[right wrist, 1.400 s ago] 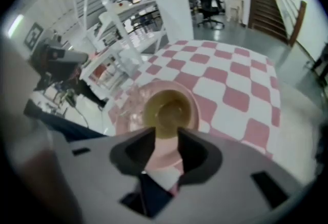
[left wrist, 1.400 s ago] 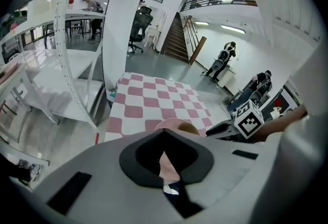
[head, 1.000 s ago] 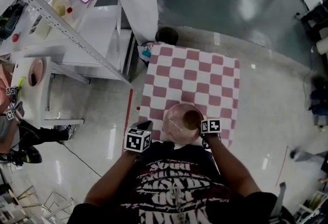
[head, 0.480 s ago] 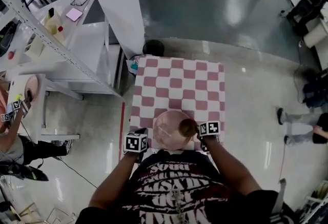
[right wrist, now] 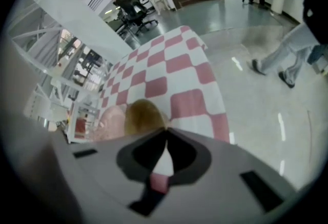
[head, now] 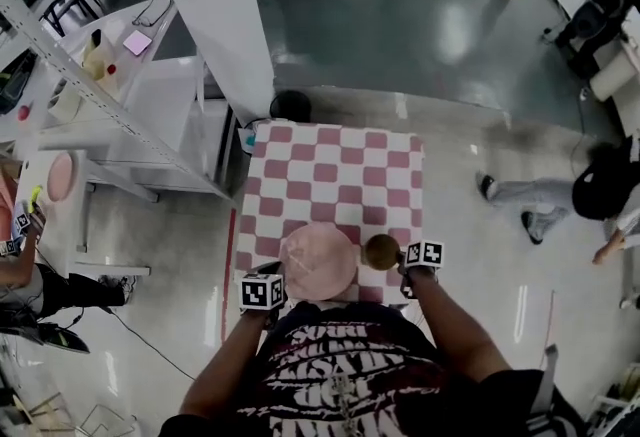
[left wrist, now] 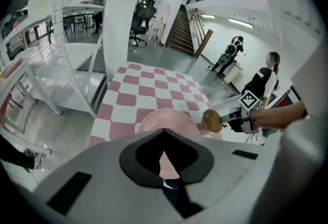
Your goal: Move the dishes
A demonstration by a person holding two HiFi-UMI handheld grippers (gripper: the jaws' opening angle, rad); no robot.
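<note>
A pink plate (head: 318, 262) lies on the near edge of the pink-and-white chequered table (head: 330, 165). My right gripper (head: 398, 259) is shut on the rim of a small brown bowl (head: 381, 251), which hangs just right of the plate, off its surface. The right gripper view shows the bowl (right wrist: 143, 115) at the jaw tips (right wrist: 165, 129), with the plate (right wrist: 110, 121) to its left. My left gripper (head: 272, 279) sits at the plate's near-left rim. In its own view the jaws (left wrist: 163, 131) meet over the plate (left wrist: 164, 117); whether they pinch the rim is hidden.
White metal shelving (head: 120, 95) and a white column (head: 215, 5) stand left of the table. A black bin (head: 291, 105) sits at the table's far corner. People walk on the floor at the right (head: 590, 190). Another person works at a white stand far left (head: 60, 175).
The brown bowl, which sat inside the pink plate, has been taken by my right gripper and carried off to the plate's right. My left gripper has moved in toward the plate's rim.
</note>
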